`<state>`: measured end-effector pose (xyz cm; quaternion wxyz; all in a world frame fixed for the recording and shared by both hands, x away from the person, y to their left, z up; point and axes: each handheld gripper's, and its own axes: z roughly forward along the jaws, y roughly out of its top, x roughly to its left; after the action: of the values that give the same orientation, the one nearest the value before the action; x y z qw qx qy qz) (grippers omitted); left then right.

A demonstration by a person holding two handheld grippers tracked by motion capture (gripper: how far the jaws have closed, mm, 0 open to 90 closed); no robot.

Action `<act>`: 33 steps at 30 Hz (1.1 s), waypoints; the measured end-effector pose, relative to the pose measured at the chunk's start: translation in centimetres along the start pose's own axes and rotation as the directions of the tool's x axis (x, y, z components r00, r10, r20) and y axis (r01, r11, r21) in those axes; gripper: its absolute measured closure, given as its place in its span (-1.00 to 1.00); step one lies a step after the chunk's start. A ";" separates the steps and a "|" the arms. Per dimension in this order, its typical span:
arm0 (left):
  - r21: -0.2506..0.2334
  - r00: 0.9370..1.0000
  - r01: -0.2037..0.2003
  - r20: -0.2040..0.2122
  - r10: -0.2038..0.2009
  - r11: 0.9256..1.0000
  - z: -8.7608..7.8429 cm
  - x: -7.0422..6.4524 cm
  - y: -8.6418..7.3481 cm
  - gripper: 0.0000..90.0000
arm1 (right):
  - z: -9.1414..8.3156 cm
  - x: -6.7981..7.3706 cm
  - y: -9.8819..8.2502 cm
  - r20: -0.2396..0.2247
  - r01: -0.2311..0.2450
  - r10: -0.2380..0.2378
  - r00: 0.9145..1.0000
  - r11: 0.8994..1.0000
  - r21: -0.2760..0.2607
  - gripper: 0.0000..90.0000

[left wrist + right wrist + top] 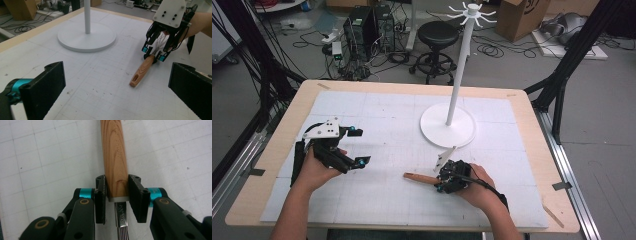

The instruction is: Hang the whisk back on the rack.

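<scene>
high view: overhead, faces forward-down | gripper views: low, close — share white stand [447, 130] [86, 37]

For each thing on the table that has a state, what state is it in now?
Whisk: lying flat on the table, handle clamped by the right tool.
Right tool: shut on the whisk handle.
Left tool: open, holding nothing.
White stand: upright, its hooks bare.
</scene>
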<state>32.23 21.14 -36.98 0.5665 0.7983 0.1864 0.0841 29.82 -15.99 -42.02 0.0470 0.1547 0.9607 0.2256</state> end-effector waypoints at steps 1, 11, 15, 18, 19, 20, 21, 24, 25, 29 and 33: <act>0.000 1.000 0.000 0.000 0.000 1.000 0.0 0.0 0.0 -0.96 | 0.0 0.0 0.0 0.000 0.000 0.000 1.000 1.000 0.000 0.54; 0.002 1.000 0.002 -0.003 -0.002 1.000 0.0 0.0 0.0 -0.96 | -0.2 0.0 0.2 0.015 0.052 -0.052 0.999 0.999 0.016 0.58; -0.002 1.000 0.001 -0.005 -0.001 1.000 -0.1 0.0 0.0 -0.96 | -0.6 -0.1 0.1 0.029 0.069 -0.068 0.997 0.998 -0.015 0.58; -0.001 1.000 0.000 -0.006 0.000 1.000 -0.2 0.1 0.0 -0.96 | -1.5 -0.3 0.0 0.040 0.070 -0.067 0.997 0.994 -0.086 0.58; -0.003 1.000 0.002 -0.006 -0.002 1.000 -0.1 0.1 0.0 -0.96 | -2.2 -0.4 -0.1 0.055 0.060 -0.053 0.997 0.990 -0.125 0.58; -0.003 1.000 0.002 -0.006 -0.002 1.000 -0.1 0.1 0.0 -0.96 | -2.6 -0.5 -0.2 0.056 0.060 -0.052 0.997 0.987 -0.148 0.58; -0.003 1.000 0.003 -0.007 -0.003 1.000 -0.1 0.2 0.0 -0.96 | -2.6 -0.5 -0.2 0.056 0.060 -0.052 0.997 0.987 -0.148 0.58; -0.006 1.000 0.002 -0.006 -0.002 1.000 -0.3 0.1 0.0 -0.96 | -4.1 -0.9 -0.7 0.067 0.012 0.005 0.998 0.965 -0.262 0.58; -0.006 1.000 0.002 -0.006 -0.002 1.000 -0.3 0.1 0.0 -0.96 | -4.1 -0.9 -0.7 0.067 0.012 0.005 0.998 0.965 -0.262 0.58; -0.018 1.000 0.004 -0.010 -0.004 1.000 -0.5 0.2 0.0 -0.96 | -6.1 -1.4 -1.3 0.080 -0.017 0.050 0.996 0.929 -0.369 0.58; -0.024 1.000 0.006 -0.011 -0.007 1.000 -0.6 0.3 0.1 -0.96 | -8.1 -2.3 -1.7 0.094 -0.042 0.099 0.991 0.878 -0.478 0.58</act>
<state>32.26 21.78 -36.73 0.5753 0.7903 0.1912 0.0890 30.26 -21.61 -35.49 0.1304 0.1861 0.8656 0.4461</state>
